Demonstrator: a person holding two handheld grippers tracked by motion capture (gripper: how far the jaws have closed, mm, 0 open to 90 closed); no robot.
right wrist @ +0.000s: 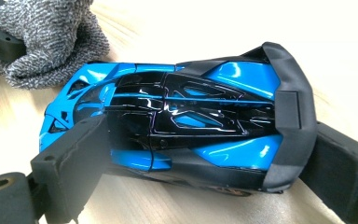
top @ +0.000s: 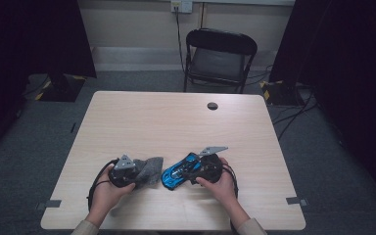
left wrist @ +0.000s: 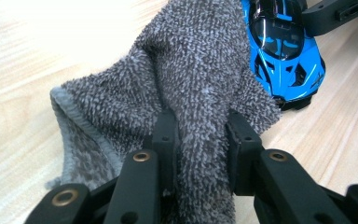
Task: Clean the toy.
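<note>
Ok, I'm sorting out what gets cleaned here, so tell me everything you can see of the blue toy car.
The toy car is glossy blue with a black roof, black vents and a matte dark rear wing, seemingly plastic. It sits upright on the wooden table, clamped across its sides by the right gripper. Its nose points toward the grey cloth, close beside it.

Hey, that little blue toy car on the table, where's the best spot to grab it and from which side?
Grip the blue toy car across its length, nose and tail, coming from its side, as the right hand-held gripper does now. The squared rear wing and blunt nose give the pads flat stops, while the sloping glossy roof would likely slip. That leaves the nose side clear for the grey cloth.
</note>
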